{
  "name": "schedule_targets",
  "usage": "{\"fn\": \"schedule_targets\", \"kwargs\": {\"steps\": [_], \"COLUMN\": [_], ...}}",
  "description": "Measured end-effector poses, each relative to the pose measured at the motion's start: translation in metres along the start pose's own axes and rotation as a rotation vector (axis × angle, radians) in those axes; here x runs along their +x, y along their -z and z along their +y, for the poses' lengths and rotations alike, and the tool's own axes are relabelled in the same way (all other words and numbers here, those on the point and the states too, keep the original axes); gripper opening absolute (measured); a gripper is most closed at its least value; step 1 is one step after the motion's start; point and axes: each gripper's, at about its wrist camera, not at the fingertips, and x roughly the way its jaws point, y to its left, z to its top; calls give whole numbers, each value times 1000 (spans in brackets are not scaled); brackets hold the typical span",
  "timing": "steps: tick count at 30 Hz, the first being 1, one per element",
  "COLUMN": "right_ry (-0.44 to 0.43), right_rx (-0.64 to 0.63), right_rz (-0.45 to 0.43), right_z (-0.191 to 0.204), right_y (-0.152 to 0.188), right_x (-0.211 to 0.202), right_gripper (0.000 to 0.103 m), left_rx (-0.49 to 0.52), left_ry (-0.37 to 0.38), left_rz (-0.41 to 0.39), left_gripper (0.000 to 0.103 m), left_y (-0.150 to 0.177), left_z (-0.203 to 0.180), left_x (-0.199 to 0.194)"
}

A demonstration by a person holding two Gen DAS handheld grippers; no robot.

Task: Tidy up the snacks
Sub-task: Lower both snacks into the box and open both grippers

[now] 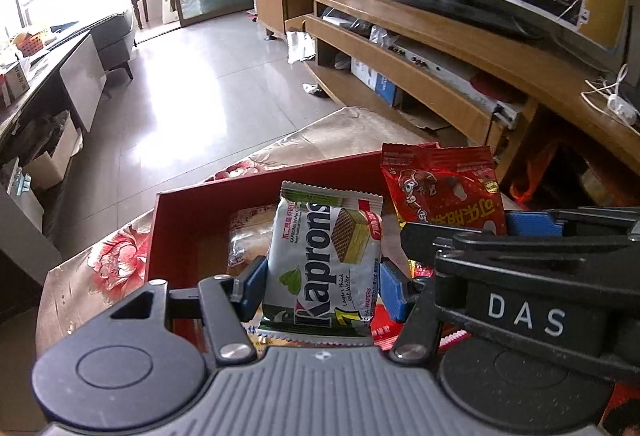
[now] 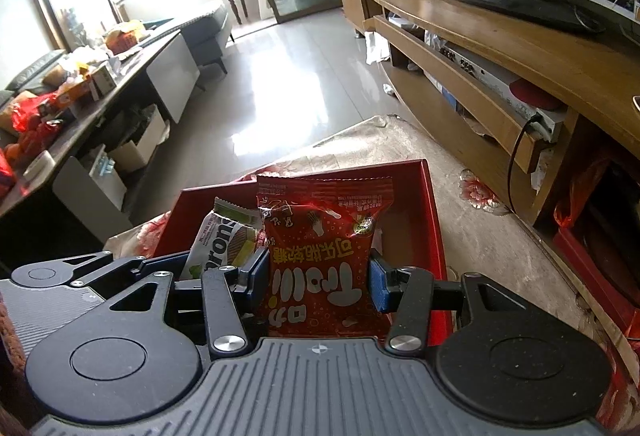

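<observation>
Left gripper [image 1: 322,282] is clamped on a Kaprons wafer pack [image 1: 324,264], right gripper [image 2: 318,276] on a red candy packet [image 2: 320,256], both held above the red box [image 1: 176,232]. A clear-wrapped snack [image 1: 250,240] inside is seen only from the left wrist.

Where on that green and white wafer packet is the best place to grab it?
Across its flat middle, one finger on each long side edge, coming from below its bottom seam, as the left hand-held gripper does now. The wafer packet stands upright and is thin and flat, so squeezing its sides holds it steady above the red box.
</observation>
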Motion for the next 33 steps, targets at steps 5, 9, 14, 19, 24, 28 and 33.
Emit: {"fn": "schedule_targets", "kwargs": {"steps": [5,9,14,19,24,28,33], "right_ry": [3,9,26,43,52,58,66], "right_rx": [6,12,-1,-2,5,-1,-1], "right_rz": [10,23,38,63,95,110,115], "right_z": [1,0,1,0,-4,-4,-6], "right_y": [-3,-4,-4,-4,-3,-1,0], "right_x": [10,18,27,37,47,51,51], "right_gripper": [57,57,57,58,58,59,63], "left_rx": [-8,-9,-9,-24,-33,-32,-32], "left_ry": [-17,-29,-55,-74,-75,-82,-84], "left_rz": [11,22,43,68,105,121,122], "left_gripper": [57,57,57,57,57,57,58], "left_y": [-2,-4,-2,0,2,3,3], "left_z": [2,3,6,13,16,16,17], "left_x": [13,21,33,45,54,58,58]}}
